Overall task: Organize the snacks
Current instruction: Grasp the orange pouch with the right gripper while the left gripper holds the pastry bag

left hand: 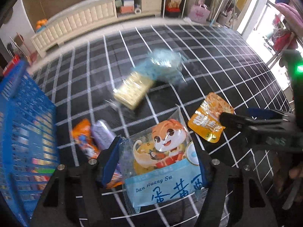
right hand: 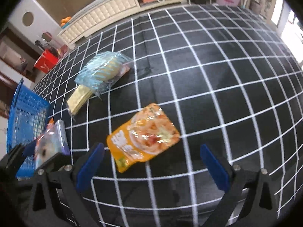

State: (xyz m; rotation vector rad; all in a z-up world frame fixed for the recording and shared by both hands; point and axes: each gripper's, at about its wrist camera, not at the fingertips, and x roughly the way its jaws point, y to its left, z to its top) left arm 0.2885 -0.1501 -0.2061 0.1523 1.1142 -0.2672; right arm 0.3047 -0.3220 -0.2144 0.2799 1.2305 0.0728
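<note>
While the left claw point(left hand: 158, 162) grips a pale blue cartoon snack pack point(left hand: 162, 162) between its blue pads, pressed on both sides, the right claw point(right hand: 151, 162) stands wide with nothing between its pads, poised above an orange pouch point(right hand: 144, 138) that lies flat on the black, white-gridded desk point(right hand: 227, 94). In the left wrist view the same orange pouch point(left hand: 210, 121) lies just right of the held pack, with the right claw's dark fingertips point(left hand: 233, 121) over its edge. Left of the held pack lie a purple packet point(left hand: 103, 134) and an orange packet point(left hand: 83, 140), touching each other, near the blue slatted basket point(left hand: 24, 132) at the desk's left edge. Farther back, a clear blue bag point(right hand: 104, 71) overlaps one end of a yellow cracker pack point(right hand: 79, 98), well apart from the pouch
</note>
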